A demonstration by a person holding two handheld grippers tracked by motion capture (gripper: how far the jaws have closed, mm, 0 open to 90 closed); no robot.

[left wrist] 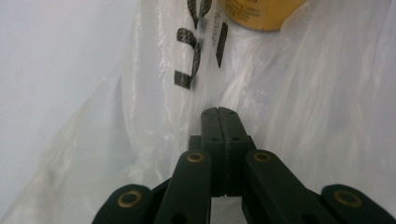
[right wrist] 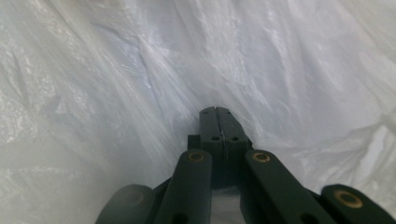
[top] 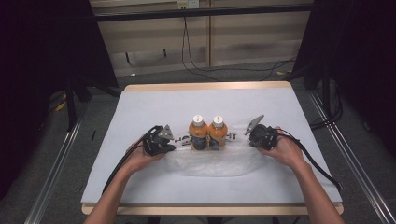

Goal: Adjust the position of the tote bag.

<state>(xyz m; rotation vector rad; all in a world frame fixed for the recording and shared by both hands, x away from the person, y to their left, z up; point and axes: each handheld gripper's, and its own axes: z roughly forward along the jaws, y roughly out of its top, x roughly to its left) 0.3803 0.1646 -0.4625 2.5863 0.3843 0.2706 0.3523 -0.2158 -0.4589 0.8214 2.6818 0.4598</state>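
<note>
Two orange bottles with white caps, one (top: 198, 133) and the other (top: 217, 132), stand side by side at the mouth of a clear plastic bag (top: 210, 164) with black print, which lies on the white-covered table (top: 154, 105). My left gripper (top: 173, 141) is at the bag's left edge and my right gripper (top: 246, 138) at its right edge. In the left gripper view the jaws (left wrist: 218, 110) are pressed together, with bag film (left wrist: 317, 93) creasing up from their tips and a bottle's base (left wrist: 261, 14) beyond. The right gripper's jaws (right wrist: 218, 109) are likewise shut amid crumpled film (right wrist: 140, 70).
A wooden table rim (top: 205, 86) shows at the far side. Metal rails (top: 56, 163) run along the floor on both sides, and cables (top: 224, 70) lie on the floor beyond the table. Dark stands flank the far corners.
</note>
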